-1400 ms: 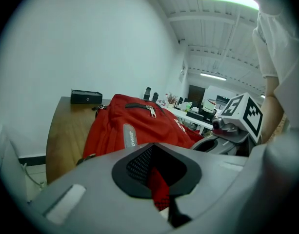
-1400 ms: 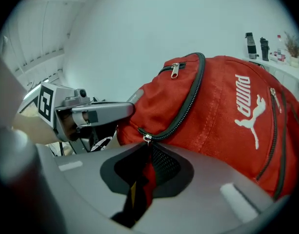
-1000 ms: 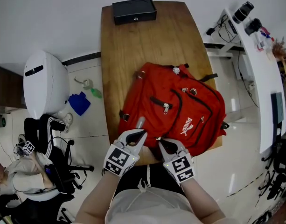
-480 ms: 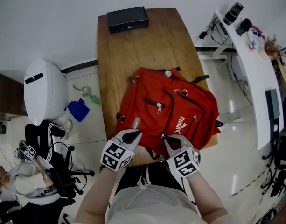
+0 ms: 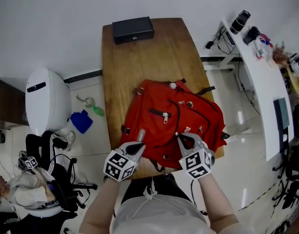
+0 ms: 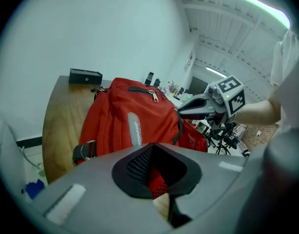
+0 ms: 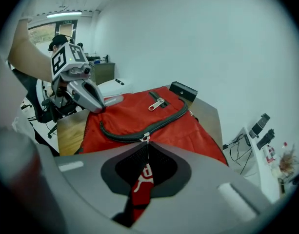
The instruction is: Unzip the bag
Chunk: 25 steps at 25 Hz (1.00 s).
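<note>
A red backpack (image 5: 173, 118) lies flat on the wooden table (image 5: 139, 67), its front pockets facing up. My left gripper (image 5: 138, 146) is at the bag's near left edge, and red fabric (image 6: 156, 182) is pinched between its shut jaws. My right gripper (image 5: 180, 138) is at the near right side of the bag. It is shut on the red zipper pull tab (image 7: 142, 182), whose thin cord leads up to the metal slider (image 7: 146, 138) on the dark zipper track (image 7: 139, 128). A second zipper pull (image 7: 156, 103) lies loose on a pocket.
A black box (image 5: 133, 29) sits at the table's far end. Left of the table, on the floor, are a white rounded unit (image 5: 47, 101), a blue cloth (image 5: 82, 121) and a chair draped with clothing (image 5: 51, 145). A white desk (image 5: 259, 77) with equipment runs along the right.
My right gripper has moved right and a little further along the bag's near side, carrying the zipper pull. The left gripper has held its place on the bag's edge.
</note>
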### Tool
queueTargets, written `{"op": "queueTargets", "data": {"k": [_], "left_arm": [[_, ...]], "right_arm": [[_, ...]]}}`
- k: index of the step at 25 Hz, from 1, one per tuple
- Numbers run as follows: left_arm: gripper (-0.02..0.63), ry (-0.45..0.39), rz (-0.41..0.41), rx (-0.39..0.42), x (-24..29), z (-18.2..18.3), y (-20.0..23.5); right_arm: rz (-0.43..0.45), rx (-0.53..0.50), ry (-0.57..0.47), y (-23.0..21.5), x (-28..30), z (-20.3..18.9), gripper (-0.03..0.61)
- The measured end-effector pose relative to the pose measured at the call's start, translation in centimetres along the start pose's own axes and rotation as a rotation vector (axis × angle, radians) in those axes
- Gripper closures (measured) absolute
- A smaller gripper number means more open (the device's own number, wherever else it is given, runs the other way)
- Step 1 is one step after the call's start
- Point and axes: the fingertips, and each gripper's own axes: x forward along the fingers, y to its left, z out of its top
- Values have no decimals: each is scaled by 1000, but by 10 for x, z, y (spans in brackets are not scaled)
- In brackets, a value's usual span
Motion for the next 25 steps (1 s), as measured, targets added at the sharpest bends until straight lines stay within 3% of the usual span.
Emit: {"op": "queueTargets", "data": {"k": [6, 13, 25], "left_arm": [[607, -1, 21, 27, 1, -1, -1], [607, 5, 76, 96, 3, -2, -1], [607, 144, 34, 83, 9, -7, -2]], "right_arm": [[-25, 27, -27, -30, 1, 15, 564], [-23, 165, -99, -54, 3, 33, 564], [-32, 156, -147, -94, 26, 48, 561]]}}
